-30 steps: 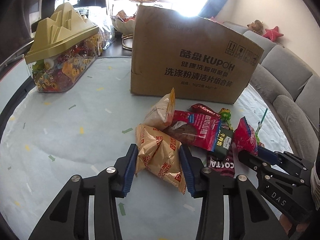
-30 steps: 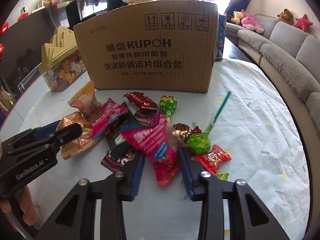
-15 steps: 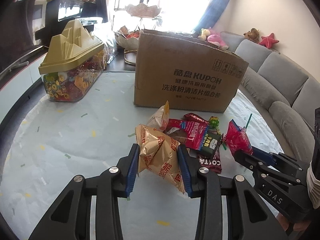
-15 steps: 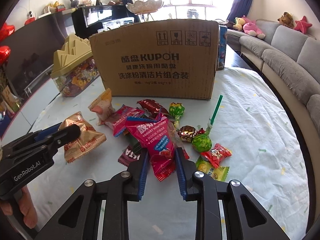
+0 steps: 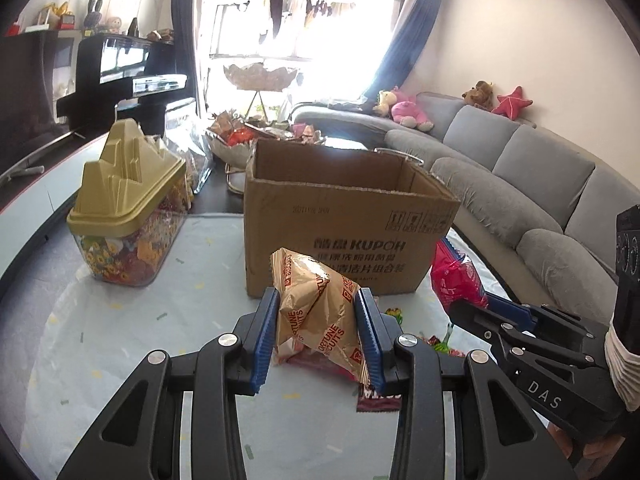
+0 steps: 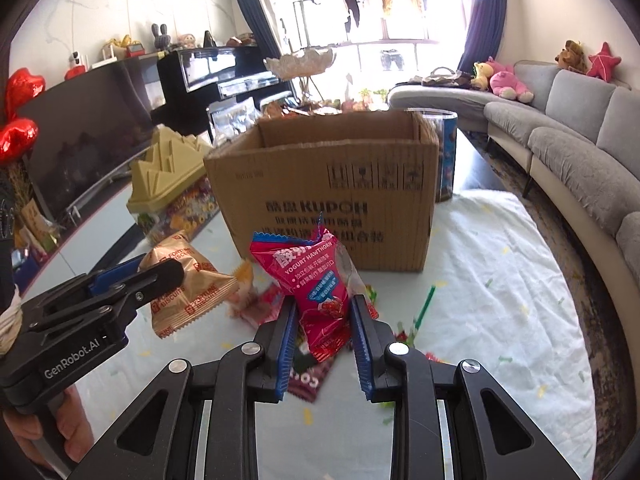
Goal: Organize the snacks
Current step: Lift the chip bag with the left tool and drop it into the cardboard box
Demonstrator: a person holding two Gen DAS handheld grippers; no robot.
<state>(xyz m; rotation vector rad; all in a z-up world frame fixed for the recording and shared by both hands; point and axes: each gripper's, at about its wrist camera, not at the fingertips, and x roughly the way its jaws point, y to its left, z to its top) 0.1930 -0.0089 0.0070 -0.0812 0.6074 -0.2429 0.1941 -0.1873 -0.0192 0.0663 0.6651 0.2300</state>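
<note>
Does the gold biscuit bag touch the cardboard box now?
Apart. In the right wrist view the gold biscuit bag, held by the left gripper, hangs left of the cardboard box, with bare tablecloth showing between them.

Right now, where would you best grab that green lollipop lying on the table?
Judging from the right wrist view, take the green lollipop stick across its width, coming from above. It lies flat and thin on the table, apart from the pile; the head is partly hidden behind the right gripper.
</note>
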